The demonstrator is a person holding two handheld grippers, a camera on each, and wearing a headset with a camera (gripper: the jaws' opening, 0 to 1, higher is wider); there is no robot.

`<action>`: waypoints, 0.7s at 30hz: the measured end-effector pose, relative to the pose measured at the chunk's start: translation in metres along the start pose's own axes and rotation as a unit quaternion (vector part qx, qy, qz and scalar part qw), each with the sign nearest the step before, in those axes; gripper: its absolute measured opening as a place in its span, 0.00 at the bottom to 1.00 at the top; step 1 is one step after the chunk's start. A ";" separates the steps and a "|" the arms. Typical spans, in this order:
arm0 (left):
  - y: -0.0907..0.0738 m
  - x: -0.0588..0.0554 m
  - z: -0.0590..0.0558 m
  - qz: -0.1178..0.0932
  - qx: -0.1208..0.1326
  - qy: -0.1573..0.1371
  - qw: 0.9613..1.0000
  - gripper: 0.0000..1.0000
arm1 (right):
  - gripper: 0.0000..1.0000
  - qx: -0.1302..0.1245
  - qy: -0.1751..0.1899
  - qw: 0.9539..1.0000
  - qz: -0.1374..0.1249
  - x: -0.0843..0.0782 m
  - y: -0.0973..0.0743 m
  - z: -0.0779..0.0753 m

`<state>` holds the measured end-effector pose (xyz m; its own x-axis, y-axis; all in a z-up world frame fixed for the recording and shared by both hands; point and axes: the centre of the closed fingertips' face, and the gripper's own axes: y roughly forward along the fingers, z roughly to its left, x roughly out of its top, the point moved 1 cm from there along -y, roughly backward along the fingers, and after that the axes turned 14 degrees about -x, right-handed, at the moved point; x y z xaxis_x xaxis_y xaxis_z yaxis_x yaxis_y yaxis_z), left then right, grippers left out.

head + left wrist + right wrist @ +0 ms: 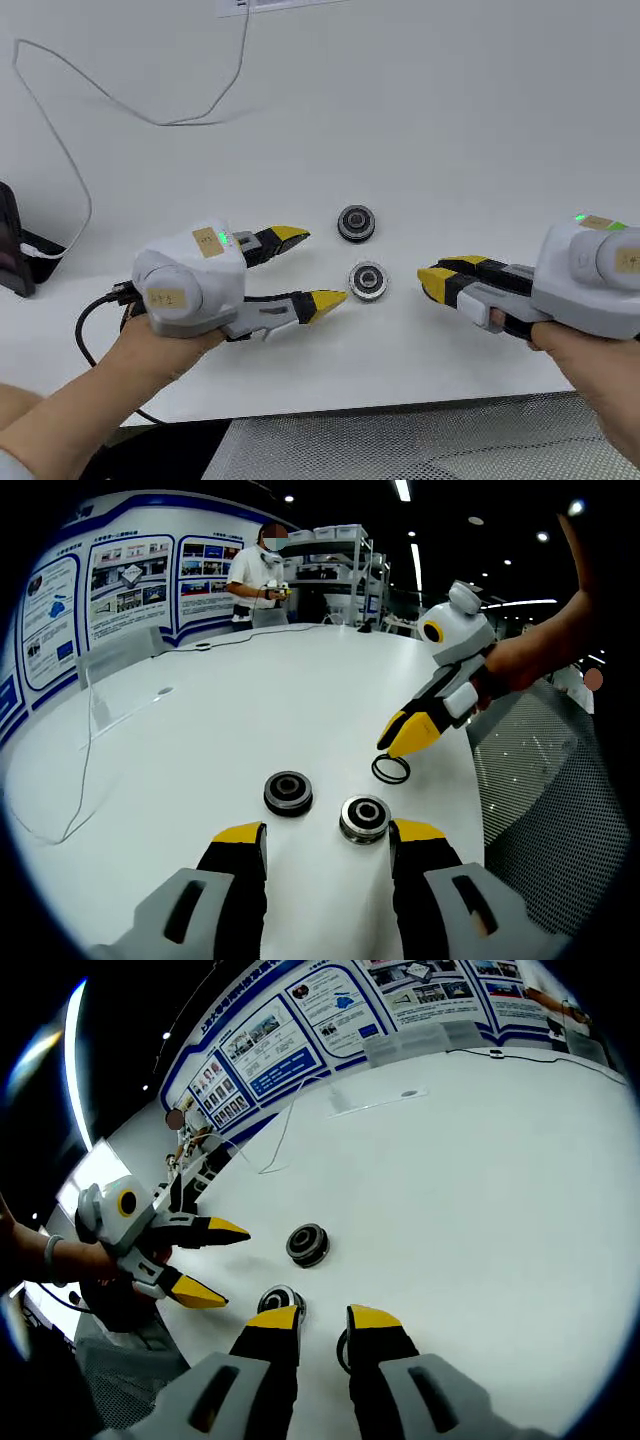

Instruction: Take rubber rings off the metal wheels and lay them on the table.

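Two small metal wheels lie mid-table. The farther wheel (356,222) (288,792) (307,1243) still wears its black rubber ring. The nearer wheel (368,280) (365,817) (280,1298) shows bare metal. My left gripper (310,268) (327,835) (222,1265) is wide open just left of both wheels, holding nothing. A loose rubber ring (389,781) (342,1348) lies flat on the table right of the bare wheel. The right gripper (437,280) (408,735) (322,1318) hovers over it, jaws a narrow gap apart, with the ring's arc showing between them.
A grey cable (150,118) snakes across the back left of the white table (480,150). A black device (12,245) sits at the left edge. The table's front edge (400,405) runs close below the grippers. A person (262,575) stands far behind.
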<state>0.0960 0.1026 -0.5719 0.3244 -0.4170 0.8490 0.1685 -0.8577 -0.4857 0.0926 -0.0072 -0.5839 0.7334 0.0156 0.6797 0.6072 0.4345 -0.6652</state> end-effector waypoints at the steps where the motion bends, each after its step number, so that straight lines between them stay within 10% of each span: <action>1: 0.001 0.002 0.001 0.001 0.001 0.001 1.000 0.49 | 0.19 0.003 0.002 1.000 -0.002 0.002 0.002 0.002; 21: 0.025 0.018 0.025 0.000 0.011 0.016 1.000 0.31 | 0.16 0.028 -0.002 1.000 -0.011 0.019 0.029 0.024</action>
<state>0.1289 0.0812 -0.5744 0.2953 -0.4265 0.8549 0.1888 -0.8512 -0.4898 0.1169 0.0278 -0.5829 0.7189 0.0088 0.6951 0.6047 0.4854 -0.6315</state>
